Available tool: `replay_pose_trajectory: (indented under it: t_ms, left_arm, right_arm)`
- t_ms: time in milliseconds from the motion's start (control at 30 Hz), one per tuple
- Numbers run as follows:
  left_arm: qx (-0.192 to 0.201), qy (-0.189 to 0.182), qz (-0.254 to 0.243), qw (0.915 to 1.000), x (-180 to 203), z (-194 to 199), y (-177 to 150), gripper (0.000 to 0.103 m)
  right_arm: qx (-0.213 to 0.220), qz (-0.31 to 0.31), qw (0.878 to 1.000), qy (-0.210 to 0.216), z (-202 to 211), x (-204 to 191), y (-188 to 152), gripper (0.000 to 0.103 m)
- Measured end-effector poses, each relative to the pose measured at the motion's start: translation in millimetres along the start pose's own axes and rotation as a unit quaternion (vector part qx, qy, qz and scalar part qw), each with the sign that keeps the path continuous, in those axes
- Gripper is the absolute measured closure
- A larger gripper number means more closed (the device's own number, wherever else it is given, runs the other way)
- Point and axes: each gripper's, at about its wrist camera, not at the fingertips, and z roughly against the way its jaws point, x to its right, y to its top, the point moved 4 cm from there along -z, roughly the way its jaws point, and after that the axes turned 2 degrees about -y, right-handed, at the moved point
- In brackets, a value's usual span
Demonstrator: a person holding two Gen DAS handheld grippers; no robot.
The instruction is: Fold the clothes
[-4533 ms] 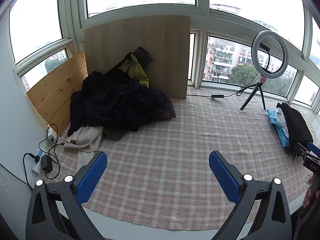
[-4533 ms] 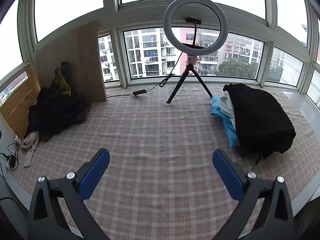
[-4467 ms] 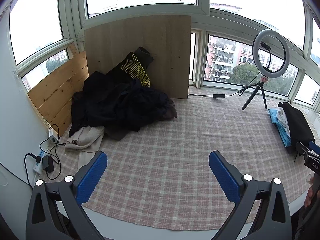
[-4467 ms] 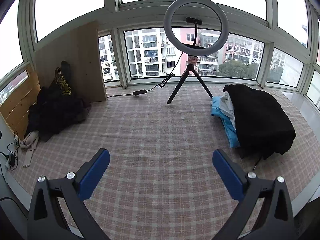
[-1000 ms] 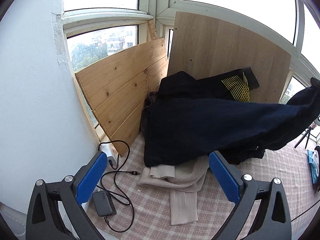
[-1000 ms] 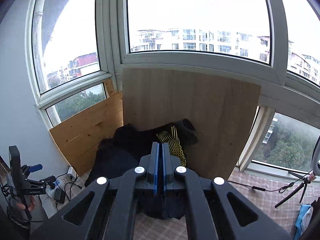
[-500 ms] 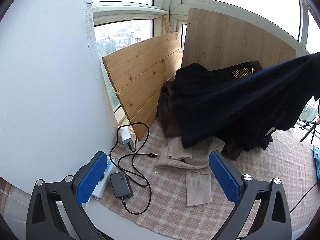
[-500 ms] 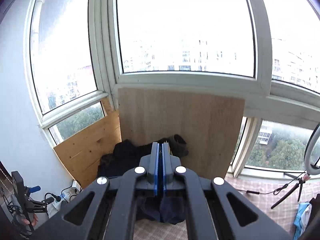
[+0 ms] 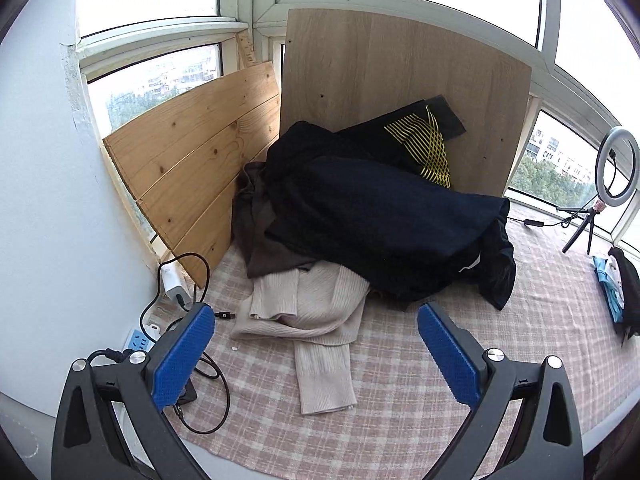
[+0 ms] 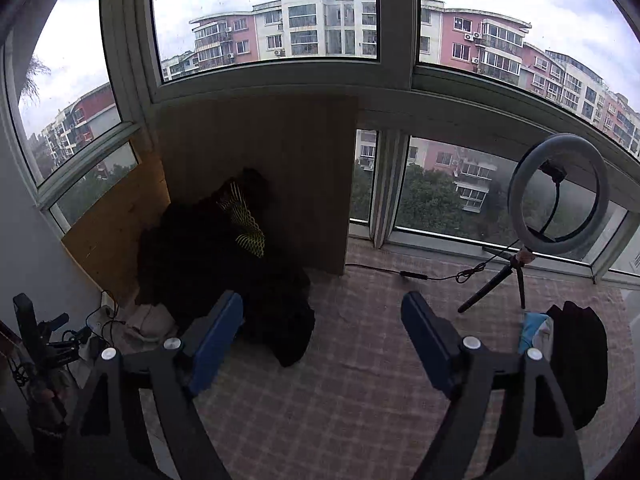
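A heap of clothes (image 9: pixel 360 208) lies in the corner against the wooden boards. A dark navy garment (image 9: pixel 384 216) sprawls on top of it, held by nothing. Under it are a beige knit sweater (image 9: pixel 320 304), a brown garment (image 9: pixel 260 240) and a black one with yellow stripes (image 9: pixel 424 140). My left gripper (image 9: pixel 314 312) hangs open above the sweater, its fingers empty. My right gripper (image 10: pixel 322 300) is further back, to the right of the heap (image 10: pixel 224 264). Its jaws are opening with nothing between them. A folded stack (image 10: pixel 576 352) sits at the far right.
A checked cloth (image 9: pixel 400 400) covers the platform. Two wooden boards (image 9: pixel 192 160) lean on the windows. A power strip with chargers and cables (image 9: pixel 140 340) lies at the left edge by the wall. A ring light on a tripod (image 10: pixel 556 196) stands at the back right.
The navy garment, which hung from my shut right gripper, has dropped back onto the heap. The right gripper has opened and swung right. The left view has shifted slightly.
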Motion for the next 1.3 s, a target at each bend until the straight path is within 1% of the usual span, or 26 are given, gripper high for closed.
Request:
replay_pose_trajectory:
  t_ms: [67, 100, 133, 167, 200, 233, 300, 467, 500, 533, 567, 600, 633, 733, 767, 867, 967, 1067, 1133, 1200, 1233, 1300]
  left_arm:
    - [-0.007, 0.011, -0.011, 0.9998, 3, 1, -6, 0.001]
    - [-0.010, 0.020, -0.012, 0.9997, 0, 3, -10, 0.001]
    - [-0.013, 0.028, -0.012, 0.9995, -2, 5, -13, 0.001]
    - [-0.017, 0.034, -0.008, 0.9993, -7, 8, -17, 0.001]
    - [-0.020, 0.039, -0.004, 0.9990, -13, 11, -21, 0.001]
    - [-0.024, 0.046, -0.001, 0.9987, -18, 14, -25, 0.001]
    - [-0.027, 0.063, 0.008, 0.9976, -32, 23, -35, 0.001]
    - [-0.044, 0.108, 0.034, 0.9926, -73, 38, -59, 0.001]
    - [-0.047, 0.114, 0.042, 0.9914, -82, 39, -63, 0.001]
    - [-0.050, 0.117, 0.053, 0.9905, -90, 39, -66, 0.001]
    - [-0.052, 0.117, 0.063, 0.9898, -96, 38, -68, 0.001]
    - [-0.054, 0.117, 0.073, 0.9890, -103, 38, -70, 0.001]
    - [-0.054, 0.112, 0.081, 0.9889, -107, 36, -71, 0.001]
    - [-0.052, 0.099, 0.087, 0.9899, -112, 29, -68, 0.001]
    - [-0.051, 0.097, 0.084, 0.9905, -110, 25, -64, 0.001]
    - [-0.044, 0.084, 0.072, 0.9929, -98, 17, -50, 0.001]
    - [-0.032, 0.068, 0.058, 0.9955, -82, 13, -35, 0.001]
    - [-0.017, 0.062, 0.042, 0.9971, -62, 16, -20, 0.001]
    - [-0.008, 0.055, 0.035, 0.9979, -48, 18, -10, 0.001]
    - [0.001, 0.048, 0.028, 0.9985, -32, 22, -1, 0.001]
    - [0.006, 0.047, 0.022, 0.9986, -22, 24, 2, 0.001]
    - [0.014, 0.046, 0.007, 0.9988, -1, 26, 7, 0.001]
  right_arm:
    - [-0.062, -0.040, 0.995, 0.062, -78, -13, -23, 0.022]
    - [-0.083, -0.071, 0.989, 0.095, -111, -24, -31, 0.022]
    - [-0.101, -0.106, 0.981, 0.129, -143, -36, -39, 0.022]
    - [-0.110, -0.122, 0.977, 0.139, -169, -52, -41, 0.022]
    - [-0.116, -0.131, 0.974, 0.141, -194, -68, -43, 0.022]
    - [-0.120, -0.121, 0.976, 0.134, -215, -87, -40, 0.022]
    - [-0.132, -0.077, 0.984, 0.096, -253, -119, -37, 0.022]
    - [-0.159, -0.034, 0.985, 0.051, -313, -156, -35, 0.022]
    - [-0.153, -0.032, 0.986, 0.052, -317, -158, -35, 0.031]
    - [-0.143, -0.029, 0.987, 0.063, -313, -159, -33, 0.075]
    - [-0.132, -0.024, 0.988, 0.077, -307, -160, -31, 0.101]
    - [-0.122, -0.019, 0.988, 0.091, -300, -161, -28, 0.098]
    - [-0.098, -0.013, 0.989, 0.106, -286, -162, -24, 0.098]
    - [-0.023, 0.038, 0.992, 0.119, -228, -167, -3, 0.099]
    - [-0.006, 0.046, 0.991, 0.126, -208, -168, 4, 0.099]
    - [0.053, 0.038, 0.988, 0.143, -141, -168, 41, 0.100]
    - [0.135, 0.059, 0.977, 0.154, -54, -172, 80, 0.100]
    - [0.211, 0.093, 0.961, 0.153, 40, -168, 104, 0.101]
    - [0.257, 0.106, 0.949, 0.151, 101, -150, 108, 0.103]
    - [0.290, 0.114, 0.939, 0.143, 155, -120, 102, 0.103]
    - [0.287, 0.114, 0.942, 0.132, 168, -100, 96, 0.103]
    - [0.269, 0.109, 0.951, 0.108, 187, -54, 80, 0.102]
